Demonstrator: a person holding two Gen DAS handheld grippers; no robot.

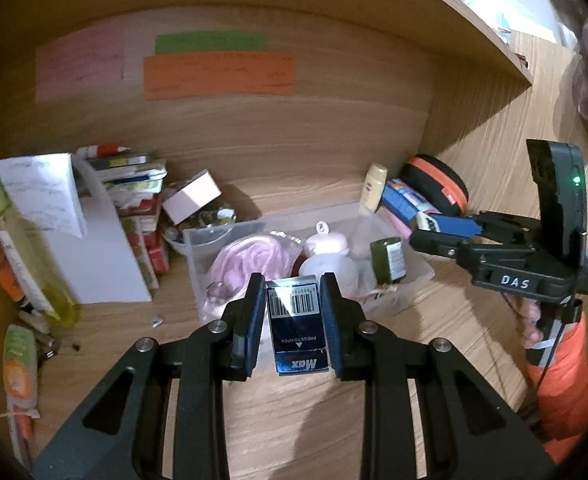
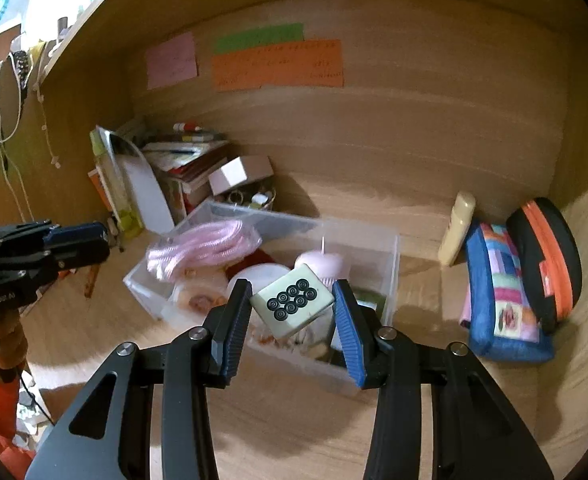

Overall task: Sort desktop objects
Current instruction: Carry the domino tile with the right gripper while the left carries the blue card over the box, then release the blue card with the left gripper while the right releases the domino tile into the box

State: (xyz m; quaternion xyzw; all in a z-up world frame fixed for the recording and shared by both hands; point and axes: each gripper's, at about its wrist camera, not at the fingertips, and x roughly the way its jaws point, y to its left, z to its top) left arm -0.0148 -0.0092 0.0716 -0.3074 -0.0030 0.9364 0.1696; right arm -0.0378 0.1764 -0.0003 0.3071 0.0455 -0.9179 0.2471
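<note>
Left wrist view, left hand-held gripper (image 1: 292,300) clenched on a dark blue box (image 1: 297,322) above the wooden bench (image 1: 294,412), right hand-held gripper (image 2: 292,304) grasping a mahjong tile (image 2: 292,305) over a clear plastic bin (image 2: 389,276), coloured paper notes (image 1: 220,74) on the wood back panel.

Wooden desk alcove (image 1: 333,128) — shelf (image 1: 473,20) overhead, dim.

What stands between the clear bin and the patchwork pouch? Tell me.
A cream bottle stands at the back wall between the clear bin and the patchwork pouch, with bare desk in front of it, in the right wrist view.
</note>
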